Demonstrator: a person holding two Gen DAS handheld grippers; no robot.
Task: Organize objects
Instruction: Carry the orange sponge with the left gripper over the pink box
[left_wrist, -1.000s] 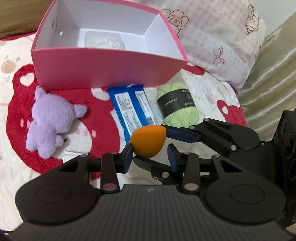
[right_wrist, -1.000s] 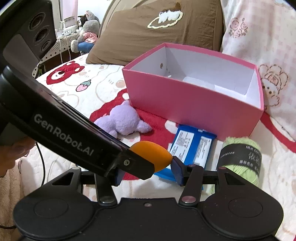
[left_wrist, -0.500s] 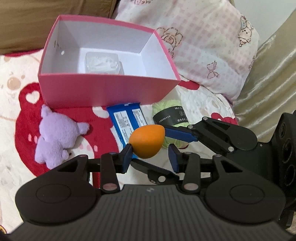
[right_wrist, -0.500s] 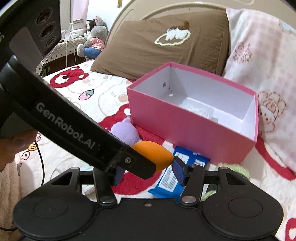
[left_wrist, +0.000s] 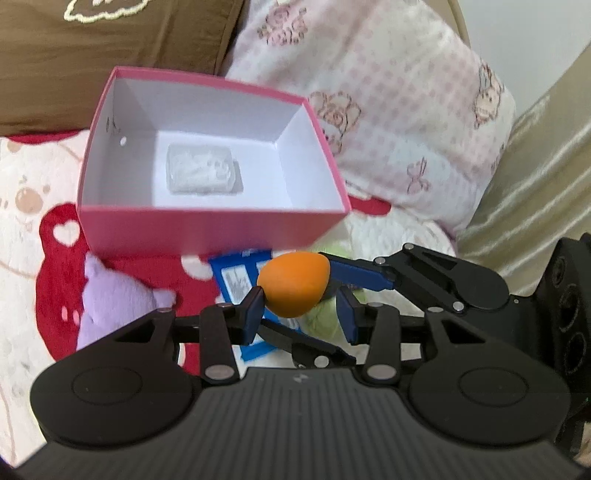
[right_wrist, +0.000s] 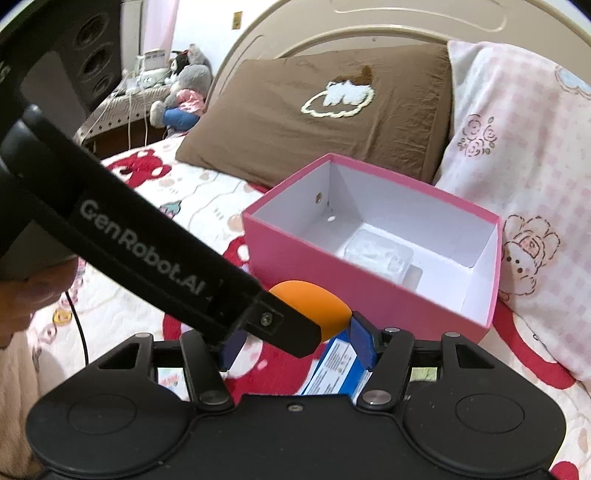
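Home bedroom: bed w/ bear-print quilt (right_wrist: 207, 206), brown pillow (right_wrist: 314, 122) at 12 o'clock, headboard (right_wrist: 369, 26), plush toy (right_wrist: 184, 96) at 10.

From my right wrist camera: orange egg-shaped sponge (right_wrist: 310, 304) sits between my right gripper (right_wrist: 297, 341) fingers, partly hidden by the left gripper (right_wrist: 155, 258) body crossing from the left. Beyond it, open pink box (right_wrist: 369, 284) holding a clear plastic case (right_wrist: 376, 254). Blue packet (right_wrist: 336, 365) lies near, below the sponge. Brown pillow (right_wrist: 314, 122) far; pink checked pillow (right_wrist: 524, 177) right.
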